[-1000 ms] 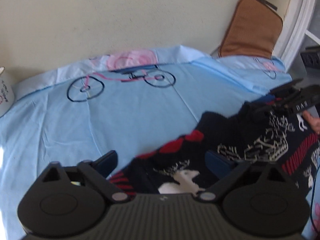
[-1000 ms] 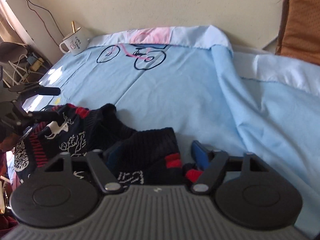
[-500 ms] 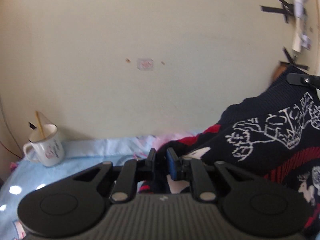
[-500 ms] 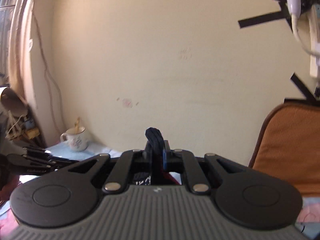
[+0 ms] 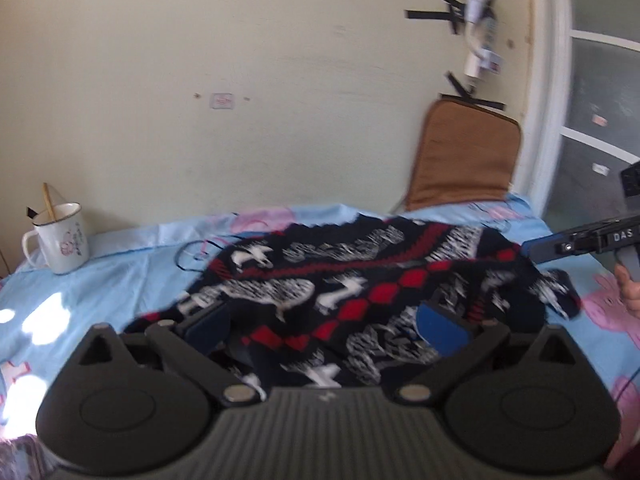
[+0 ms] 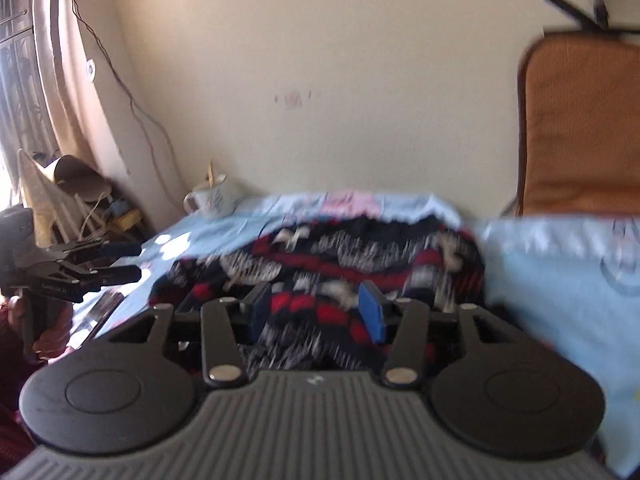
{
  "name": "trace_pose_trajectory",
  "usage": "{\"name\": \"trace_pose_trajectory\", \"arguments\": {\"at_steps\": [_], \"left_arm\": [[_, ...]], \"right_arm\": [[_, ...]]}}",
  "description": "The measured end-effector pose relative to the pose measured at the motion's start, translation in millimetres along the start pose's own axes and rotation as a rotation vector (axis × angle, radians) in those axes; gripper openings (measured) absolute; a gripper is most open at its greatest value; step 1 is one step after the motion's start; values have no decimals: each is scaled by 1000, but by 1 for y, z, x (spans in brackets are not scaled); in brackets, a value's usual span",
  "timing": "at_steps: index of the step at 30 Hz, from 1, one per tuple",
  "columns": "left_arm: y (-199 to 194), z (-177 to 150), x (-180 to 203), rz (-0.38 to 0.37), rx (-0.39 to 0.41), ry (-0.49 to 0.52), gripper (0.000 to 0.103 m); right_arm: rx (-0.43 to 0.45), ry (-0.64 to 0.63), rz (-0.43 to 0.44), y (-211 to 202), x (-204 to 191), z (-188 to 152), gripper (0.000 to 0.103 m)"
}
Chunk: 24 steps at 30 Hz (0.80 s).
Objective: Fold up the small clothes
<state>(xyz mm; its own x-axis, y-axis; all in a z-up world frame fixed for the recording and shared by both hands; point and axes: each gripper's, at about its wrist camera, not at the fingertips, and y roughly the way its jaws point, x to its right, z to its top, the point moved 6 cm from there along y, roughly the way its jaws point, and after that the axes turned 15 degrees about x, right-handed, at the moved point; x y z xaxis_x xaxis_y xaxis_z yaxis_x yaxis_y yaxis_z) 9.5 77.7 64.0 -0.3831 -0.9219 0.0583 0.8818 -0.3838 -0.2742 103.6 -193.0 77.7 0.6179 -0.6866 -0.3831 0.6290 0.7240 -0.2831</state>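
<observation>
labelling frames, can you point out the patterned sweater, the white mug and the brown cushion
patterned sweater (image 5: 360,280): left wrist view, on a red diamond near its middle
white mug (image 5: 64,240): left wrist view, on its side wall
brown cushion (image 5: 464,152): left wrist view, centre of its face

Blue sheet (image 5: 120,280) – sweater (image 5: 360,280), mug (image 5: 60,240) on it

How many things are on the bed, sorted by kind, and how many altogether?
Sweater: 1
Mug: 1
Brown cushion at the wall: 1
Total: 3
</observation>
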Motion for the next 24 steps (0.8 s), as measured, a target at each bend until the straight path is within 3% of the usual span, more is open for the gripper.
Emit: {"name": "trace_pose_trajectory", "arguments": {"at_steps": [3, 5, 8, 10, 12, 15, 17, 20, 22, 24], "left_arm": [[-8, -27, 33, -82, -54, 4, 103], [-7, -47, 43, -83, -88, 1, 103], [-7, -64, 52, -61, -122, 5, 102], [-14, -70, 58, -49, -112, 34, 102], [-19, -73, 60, -38, -104, 56, 101], [-21, -79, 67, -27, -108, 57, 91], [-18, -84, 68, -6, -120, 67, 71], [-17, -87, 66, 43, -132, 101, 14], [-22, -83, 60, 62, -122, 85, 7], [-32, -74, 48, 90, -88, 46, 7]], "right_arm": [[-100, 120, -16, -20, -1, -47, 52], [-124, 117, -118, -26, 8, -63, 52], [-69, 21, -318, -36, 36, -63, 51], [-31, -16, -328, -40, 52, -57, 52], [-30, 24, -324, -33, 65, -52, 53], [-22, -87, -332, -22, 65, -49, 65], [-17, -218, -335, -15, 60, -52, 82], [-48, -311, -369, -2, 60, -60, 83], [-52, -320, -372, -6, 50, -60, 81], [-34, -337, -350, -13, 32, -59, 78]]}}
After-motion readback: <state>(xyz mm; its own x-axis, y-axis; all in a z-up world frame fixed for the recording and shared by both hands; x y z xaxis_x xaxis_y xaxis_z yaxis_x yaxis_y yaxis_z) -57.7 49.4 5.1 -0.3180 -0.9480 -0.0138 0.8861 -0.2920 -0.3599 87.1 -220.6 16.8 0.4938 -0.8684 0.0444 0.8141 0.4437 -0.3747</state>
